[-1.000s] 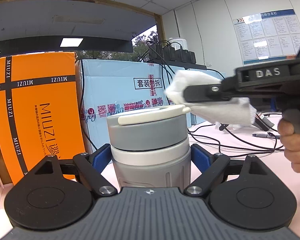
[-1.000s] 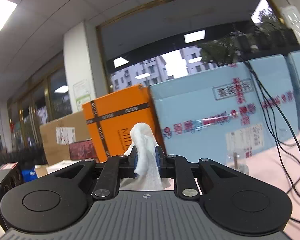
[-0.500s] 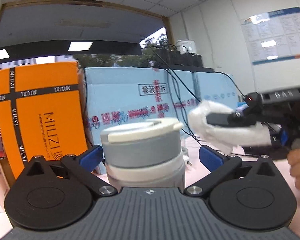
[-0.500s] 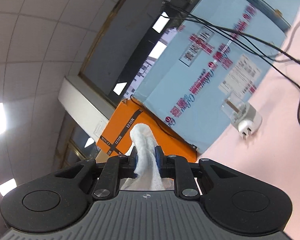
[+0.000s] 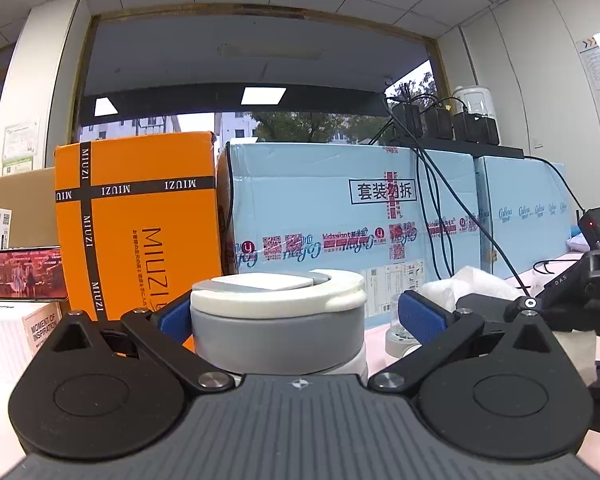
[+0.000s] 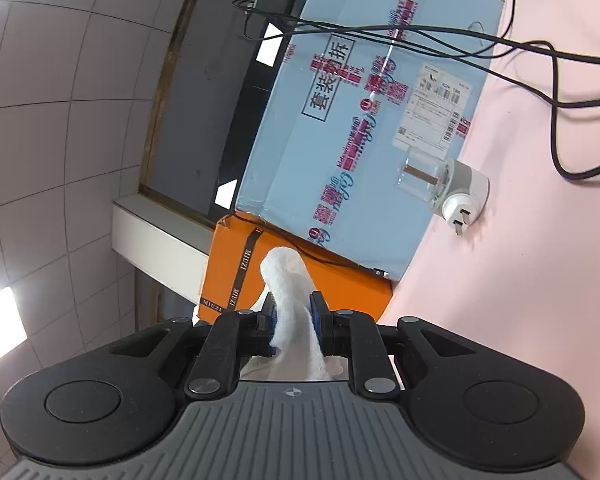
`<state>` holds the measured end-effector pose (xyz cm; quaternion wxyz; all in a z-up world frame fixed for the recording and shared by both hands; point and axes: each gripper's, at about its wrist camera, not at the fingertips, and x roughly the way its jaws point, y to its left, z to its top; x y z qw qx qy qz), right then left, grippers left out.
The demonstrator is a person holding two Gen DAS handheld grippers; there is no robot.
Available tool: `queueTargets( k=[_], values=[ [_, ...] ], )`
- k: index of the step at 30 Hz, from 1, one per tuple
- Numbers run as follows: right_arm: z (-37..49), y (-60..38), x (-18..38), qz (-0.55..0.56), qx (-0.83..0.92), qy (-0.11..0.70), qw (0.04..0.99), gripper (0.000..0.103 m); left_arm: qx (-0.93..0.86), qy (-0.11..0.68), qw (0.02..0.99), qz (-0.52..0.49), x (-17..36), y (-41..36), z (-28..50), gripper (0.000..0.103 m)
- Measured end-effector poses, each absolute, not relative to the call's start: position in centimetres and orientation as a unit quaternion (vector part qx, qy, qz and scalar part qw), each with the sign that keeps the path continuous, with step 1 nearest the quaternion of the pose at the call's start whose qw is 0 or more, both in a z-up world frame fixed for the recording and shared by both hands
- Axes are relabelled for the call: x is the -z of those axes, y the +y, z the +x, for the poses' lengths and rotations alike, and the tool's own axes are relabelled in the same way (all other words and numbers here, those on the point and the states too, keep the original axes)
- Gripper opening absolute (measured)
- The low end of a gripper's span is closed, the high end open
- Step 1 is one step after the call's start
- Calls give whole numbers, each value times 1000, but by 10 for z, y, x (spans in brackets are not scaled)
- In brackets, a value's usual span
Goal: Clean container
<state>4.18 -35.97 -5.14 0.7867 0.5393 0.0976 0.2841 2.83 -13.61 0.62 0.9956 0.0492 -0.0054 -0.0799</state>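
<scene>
In the left wrist view a grey container (image 5: 278, 334) with a white lid stands upright between the blue pads of my left gripper (image 5: 296, 318). The left pad meets its side; a gap shows at the right pad. My right gripper (image 6: 293, 314) is shut on a white cloth (image 6: 290, 304). In the left wrist view the right gripper (image 5: 500, 312) and the cloth (image 5: 466, 282) are low at the right, beside the container and apart from it. The right wrist view is rolled sideways.
An orange MIUZI box (image 5: 136, 224) and a blue carton (image 5: 340, 208) stand behind on the pink table (image 6: 540, 280). A white plug with a clear cap (image 6: 452, 188) and black cables (image 6: 560, 100) lie on it. A phone (image 5: 26, 274) sits far left.
The right gripper with the cloth has dropped from above the lid to low at the container's right and rolled sideways. The left jaws have widened. The container sits lower in view.
</scene>
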Motion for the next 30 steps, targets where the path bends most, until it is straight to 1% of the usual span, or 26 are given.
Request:
queueTargets(
  k=[1,2,3,4,12,17,21,22,24,25,26,30],
  values=[
    [42,-360,52,541,-284,99,785,15,84,-8,995,50,-6,-134,28,100],
    [42,-360,53,543,-284,101,784,15,88,-10,995,52,-6,-132,28,90],
    [42,-360,53,543,-286,102,783,15,93,-10,994,55,-6,-129,29,85],
    [42,-360,53,543,-287,102,783,15,102,-10,993,58,-7,-126,30,77],
    [44,-358,55,541,-285,109,784,15,222,-2,973,58,-13,-84,33,78],
    [47,-356,55,536,-284,114,787,15,328,22,943,58,-23,-53,47,78],
    [49,-355,55,534,-289,116,786,15,358,30,931,56,-27,-44,55,79],
    [49,-354,55,533,-290,115,787,15,355,22,933,59,-28,-44,55,84],
    [50,-353,55,525,-287,115,793,15,356,5,933,58,-29,-42,53,89],
    [51,-353,54,522,-288,116,794,15,358,-3,932,54,-30,-40,51,99],
    [51,-352,54,519,-288,117,796,15,359,-10,932,48,-31,-38,50,103],
    [54,-346,53,502,-295,123,803,15,347,-21,938,3,-43,-26,53,103]
  ],
)
